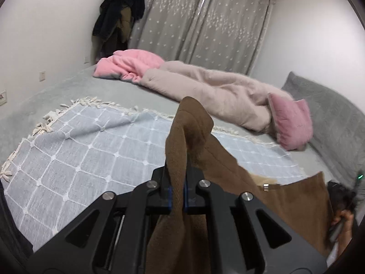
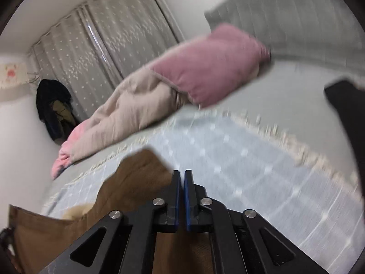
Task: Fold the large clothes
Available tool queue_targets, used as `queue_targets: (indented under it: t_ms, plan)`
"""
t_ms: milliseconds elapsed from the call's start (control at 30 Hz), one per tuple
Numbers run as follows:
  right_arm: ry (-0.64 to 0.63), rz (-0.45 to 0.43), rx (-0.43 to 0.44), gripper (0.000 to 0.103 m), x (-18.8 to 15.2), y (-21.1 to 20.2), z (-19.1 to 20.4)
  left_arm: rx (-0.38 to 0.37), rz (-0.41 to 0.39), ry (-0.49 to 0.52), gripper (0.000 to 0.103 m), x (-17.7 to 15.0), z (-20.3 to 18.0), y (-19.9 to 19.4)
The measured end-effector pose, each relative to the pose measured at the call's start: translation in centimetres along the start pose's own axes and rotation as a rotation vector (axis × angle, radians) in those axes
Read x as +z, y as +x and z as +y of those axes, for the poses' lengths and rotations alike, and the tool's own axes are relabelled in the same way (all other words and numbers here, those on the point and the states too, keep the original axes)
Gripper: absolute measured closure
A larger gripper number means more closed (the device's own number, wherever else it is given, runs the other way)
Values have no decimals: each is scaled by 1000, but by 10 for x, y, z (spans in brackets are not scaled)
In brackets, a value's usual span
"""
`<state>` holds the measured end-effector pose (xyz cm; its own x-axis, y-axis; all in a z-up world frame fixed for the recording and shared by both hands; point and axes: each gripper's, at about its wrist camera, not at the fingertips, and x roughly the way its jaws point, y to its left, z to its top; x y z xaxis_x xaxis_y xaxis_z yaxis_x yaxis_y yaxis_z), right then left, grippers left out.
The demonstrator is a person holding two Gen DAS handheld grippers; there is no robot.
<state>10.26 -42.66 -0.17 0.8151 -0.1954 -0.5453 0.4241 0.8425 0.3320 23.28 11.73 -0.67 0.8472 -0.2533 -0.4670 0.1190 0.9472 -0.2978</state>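
- Two hand-held grippers are at work above a bed point(image 1: 68, 84) spread with a pale blue checked blanket point(image 1: 91, 150), each near a brown garment point(image 1: 296, 205) held up off that blanket.
- Left hand-held gripper point(image 1: 177, 196): its jaws are clamped on a bunched edge of the brown garment, which sticks up past the tips and also hangs down below them.
- From there the cloth stretches rightward and down, over the blanket, so it appears lifted rather than laid flat.
- Right hand-held gripper point(image 2: 181, 196): the blue pads point(image 2: 176, 196) stand almost together with only a thin slit between; I cannot tell whether any cloth is pinched there, though the brown garment point(image 2: 127, 182) lies just beside and beneath it.
- Step in hand, as I judge it: raising and spreading the garment before the first fold.
- Next move calls for a sure grip on the right side, then pulling the cloth taut and lowering it flat on the blanket, clear of the pink pillow point(image 1: 292, 123).
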Motion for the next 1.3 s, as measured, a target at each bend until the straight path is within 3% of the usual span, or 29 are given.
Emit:
queue_targets:
  t_ms: [67,133,167,233,300,333,367,433,567,600,633,667,700,733,767,800,867,967,1000,1100,1133,1200,1267,1300]
  plan:
    - [22,-4,-11,103,10,12,-7,56,62,5,94,-10,4,32]
    - [78,71,9,100,6,35,-19,139,215,3,92,-33,18,76]
    - [106,115,61,99,0,45,-24,131,329,-39,92,-46,29,100]
    - [119,240,106,95,-8,70,-29,94,365,-130,86,-50,46,107]
    - [118,311,148,77,-10,79,-31,37,335,-201,74,-42,56,100]
    - [136,321,183,55,-10,81,-35,9,338,-218,65,-37,60,98]
    - [166,330,225,32,-8,83,-39,-11,356,-216,63,-34,61,99]
    - [191,376,269,23,-7,93,-42,-24,400,-187,63,-31,57,106]
    - [108,590,105,23,-19,134,-26,-54,507,-234,67,-35,56,127]
    - [93,610,102,23,-23,139,-21,-75,511,-254,82,-36,55,127]
    - [51,611,126,33,-28,141,-8,-95,504,-266,91,-37,53,124]
    - [10,589,164,69,-30,137,4,-111,465,-256,92,-34,48,116]
    - [-31,575,189,87,-30,132,15,-115,426,-233,94,-32,42,108]
    - [-92,519,182,91,-27,119,30,-129,367,-212,94,-25,34,93]
    - [-131,454,155,93,-23,107,37,-161,301,-224,94,-17,29,74]
    - [-158,333,106,93,-9,84,45,-190,250,-241,94,-9,28,61]
    - [-84,214,120,94,13,58,43,-246,117,-261,94,10,24,28]
    - [-100,95,135,94,34,42,55,-164,10,-218,94,20,20,20]
    - [-120,88,125,94,35,48,59,-132,13,-209,94,20,20,28]
    - [-166,144,97,92,19,88,68,30,118,-132,92,-5,24,82]
    - [-184,189,67,90,7,108,67,90,173,-80,92,-19,24,103]
    - [-167,318,23,82,-18,148,52,153,334,-75,89,-47,32,139]
    - [-60,421,14,76,-31,169,25,192,318,-61,83,-39,29,136]
    - [-25,415,16,74,-29,168,15,233,297,-37,73,-32,26,132]
